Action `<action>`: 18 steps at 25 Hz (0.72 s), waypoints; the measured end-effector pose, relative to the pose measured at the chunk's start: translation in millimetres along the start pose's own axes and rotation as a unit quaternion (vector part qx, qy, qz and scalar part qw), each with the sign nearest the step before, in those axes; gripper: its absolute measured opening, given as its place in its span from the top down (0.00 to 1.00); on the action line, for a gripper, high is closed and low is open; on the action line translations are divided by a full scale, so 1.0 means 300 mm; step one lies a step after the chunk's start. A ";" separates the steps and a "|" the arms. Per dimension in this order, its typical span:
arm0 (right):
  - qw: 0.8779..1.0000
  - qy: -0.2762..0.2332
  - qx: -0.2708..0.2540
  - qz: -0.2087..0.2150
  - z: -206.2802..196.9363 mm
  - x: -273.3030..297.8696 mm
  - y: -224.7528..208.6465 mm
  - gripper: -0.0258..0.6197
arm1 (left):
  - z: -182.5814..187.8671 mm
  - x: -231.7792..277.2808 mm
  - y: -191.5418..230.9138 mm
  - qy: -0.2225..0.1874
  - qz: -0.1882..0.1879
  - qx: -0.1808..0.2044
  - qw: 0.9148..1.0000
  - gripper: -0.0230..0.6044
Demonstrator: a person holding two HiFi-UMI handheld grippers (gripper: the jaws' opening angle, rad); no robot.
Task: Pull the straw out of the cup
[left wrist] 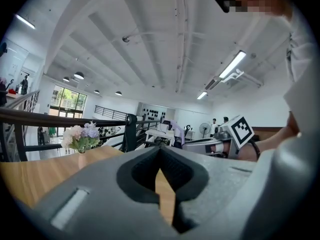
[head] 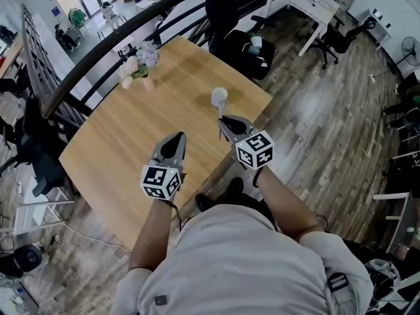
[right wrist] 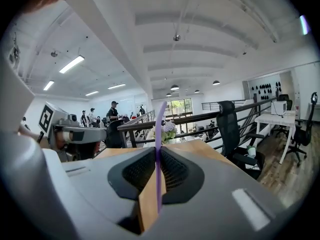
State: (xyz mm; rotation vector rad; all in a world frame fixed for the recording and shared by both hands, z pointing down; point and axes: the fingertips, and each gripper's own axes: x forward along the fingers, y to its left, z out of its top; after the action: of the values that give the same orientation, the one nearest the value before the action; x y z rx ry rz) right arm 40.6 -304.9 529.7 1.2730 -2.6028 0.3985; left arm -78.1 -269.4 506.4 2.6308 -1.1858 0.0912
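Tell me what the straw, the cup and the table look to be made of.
Straw: likely plastic; smooth, slightly translucent purple, thin and straight.
Cup: plain matte white; paper or plastic, too small to tell.
Table: wood or wood-look laminate; light brown with faint grain and a low sheen.

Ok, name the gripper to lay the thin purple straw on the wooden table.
Right: the right gripper holds the thin purple straw between its jaws; the left gripper is shut and empty.
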 end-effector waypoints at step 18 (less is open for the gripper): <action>0.999 -0.035 -0.012 0.036 -0.048 -0.446 -0.002 0.90 | -0.036 0.040 -0.418 0.002 -0.004 0.020 1.000 0.96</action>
State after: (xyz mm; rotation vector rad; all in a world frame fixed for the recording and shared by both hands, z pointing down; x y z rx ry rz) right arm 122.9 -202.0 502.0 1.2088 -2.7097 0.3391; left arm 23.9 -195.6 493.2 2.6673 -1.1850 0.1201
